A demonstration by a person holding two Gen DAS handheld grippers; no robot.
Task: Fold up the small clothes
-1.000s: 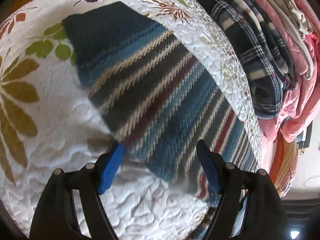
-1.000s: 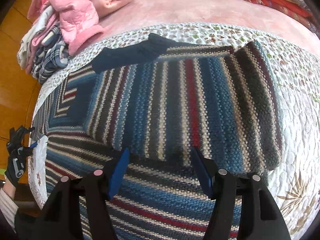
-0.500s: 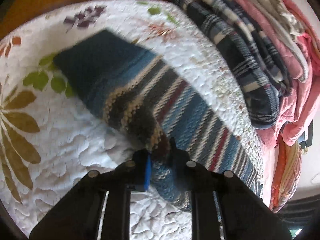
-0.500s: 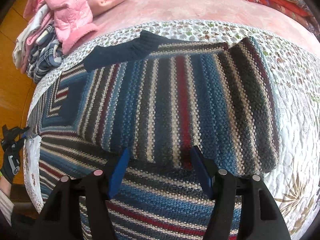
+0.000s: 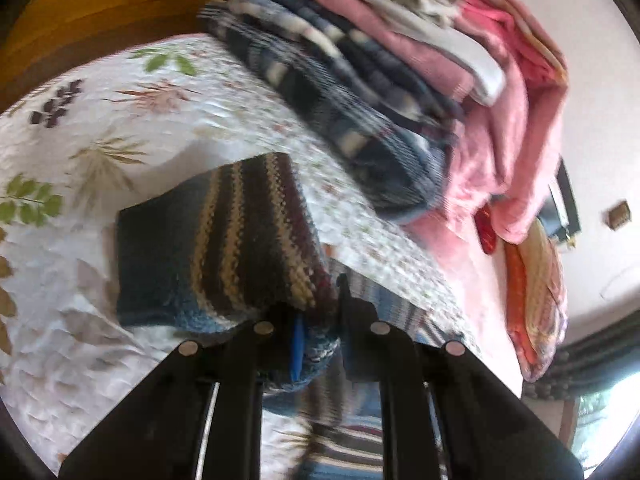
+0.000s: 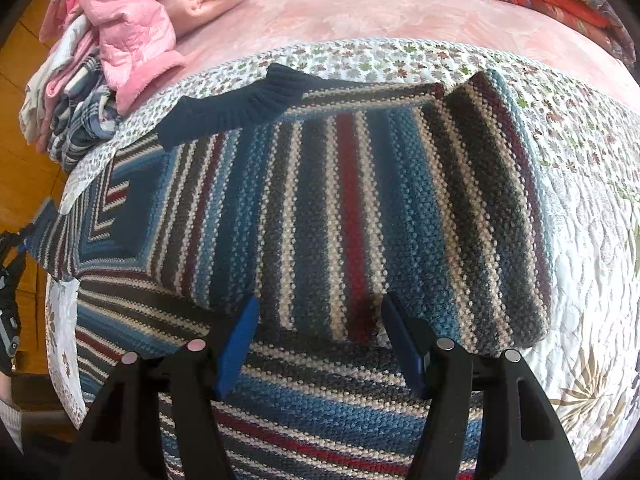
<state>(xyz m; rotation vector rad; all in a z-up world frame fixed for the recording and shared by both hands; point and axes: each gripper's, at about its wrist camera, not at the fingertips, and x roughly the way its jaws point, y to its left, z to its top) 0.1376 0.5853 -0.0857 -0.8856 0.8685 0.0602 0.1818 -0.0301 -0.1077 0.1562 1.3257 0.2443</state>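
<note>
step: sleeve fold | left gripper (image 5: 320, 332) pinching sweater (image 6: 340, 208) sleeve (image 5: 216, 248), lifted | right gripper (image 6: 320, 344) spread, hovering at body's 6 o'clock | next: carry sleeve across body

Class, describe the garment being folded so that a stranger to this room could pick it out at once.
Start at the white floral quilt covering the bed. Spread across its middle lies a knitted sweater striped in blue, cream, dark grey and red, with a navy ribbed cuff. Unlike the pink and plaid clothes piled at the corner, it lies flat, alone.

Even daylight. Left wrist view: motion blur on the clothes pile (image 5: 380, 92) at 1 o'clock. Right wrist view sharp. Fisheye bending, dark corners.
</note>
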